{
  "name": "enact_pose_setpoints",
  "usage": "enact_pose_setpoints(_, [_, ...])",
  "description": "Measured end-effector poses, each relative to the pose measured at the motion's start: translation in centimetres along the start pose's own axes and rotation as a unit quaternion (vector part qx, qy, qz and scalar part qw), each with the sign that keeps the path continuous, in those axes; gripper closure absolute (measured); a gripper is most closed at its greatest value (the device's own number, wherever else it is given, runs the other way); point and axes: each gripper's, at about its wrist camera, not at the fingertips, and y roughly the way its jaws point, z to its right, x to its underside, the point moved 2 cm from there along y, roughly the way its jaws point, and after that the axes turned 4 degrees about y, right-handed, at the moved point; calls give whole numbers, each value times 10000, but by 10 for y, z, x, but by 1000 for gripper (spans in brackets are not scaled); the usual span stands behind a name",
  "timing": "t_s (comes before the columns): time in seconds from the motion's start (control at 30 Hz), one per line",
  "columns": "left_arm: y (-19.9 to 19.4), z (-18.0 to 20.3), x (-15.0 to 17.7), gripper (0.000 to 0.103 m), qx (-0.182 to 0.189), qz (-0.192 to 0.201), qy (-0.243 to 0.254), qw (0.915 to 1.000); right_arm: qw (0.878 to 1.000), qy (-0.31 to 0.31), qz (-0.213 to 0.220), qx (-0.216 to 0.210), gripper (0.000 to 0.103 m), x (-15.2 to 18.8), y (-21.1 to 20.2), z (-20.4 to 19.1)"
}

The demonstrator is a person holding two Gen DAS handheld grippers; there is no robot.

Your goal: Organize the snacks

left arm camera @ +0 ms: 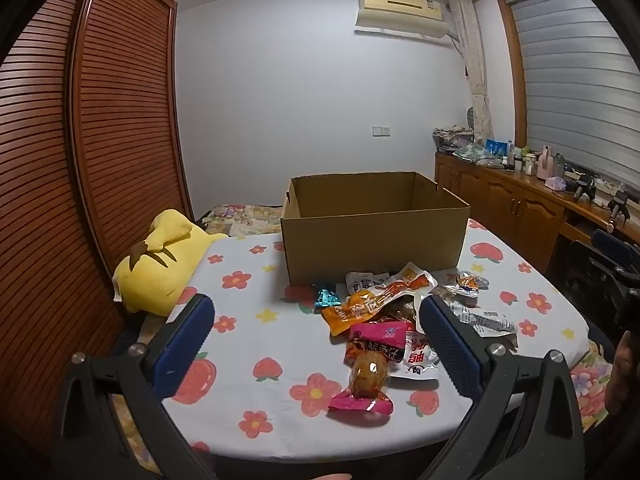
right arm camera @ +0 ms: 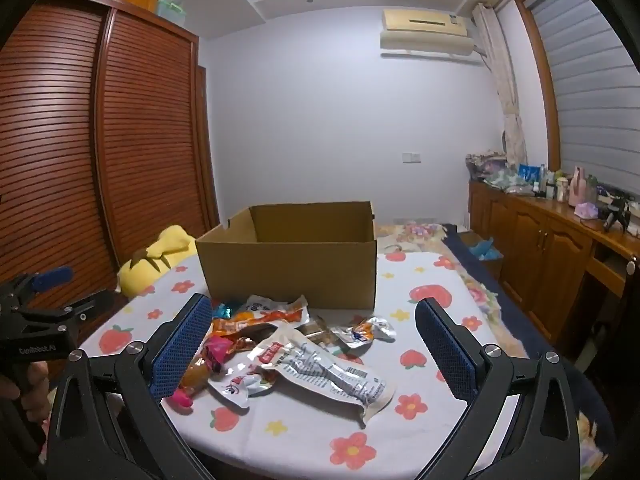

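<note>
Both claws — left gripper (left arm camera: 316, 320) and right gripper (right arm camera: 314, 328) — gaping wide, empty; slippery overlapping snack packets (right arm camera: 320, 372) could easily slide out or come up doubled.

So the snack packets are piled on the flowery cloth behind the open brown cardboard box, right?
Not behind: the snack packets lie on the flowery cloth in front of the open brown cardboard box, on the camera's side, as the right wrist view shows.

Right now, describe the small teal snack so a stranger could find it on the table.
Find the open cardboard box on the flowered tablecloth. The snack pile lies against its near wall. At the pile's left edge lies the teal packet, the only shiny blue-green wrapper among orange, pink and white.
</note>
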Motion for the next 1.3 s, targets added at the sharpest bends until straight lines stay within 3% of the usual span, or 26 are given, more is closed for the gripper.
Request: enact_pose_setpoints(1.3, [-8,9,-6,0,-6,76,79,9999,10000,-4,-12,-12,0,-1,1,-2])
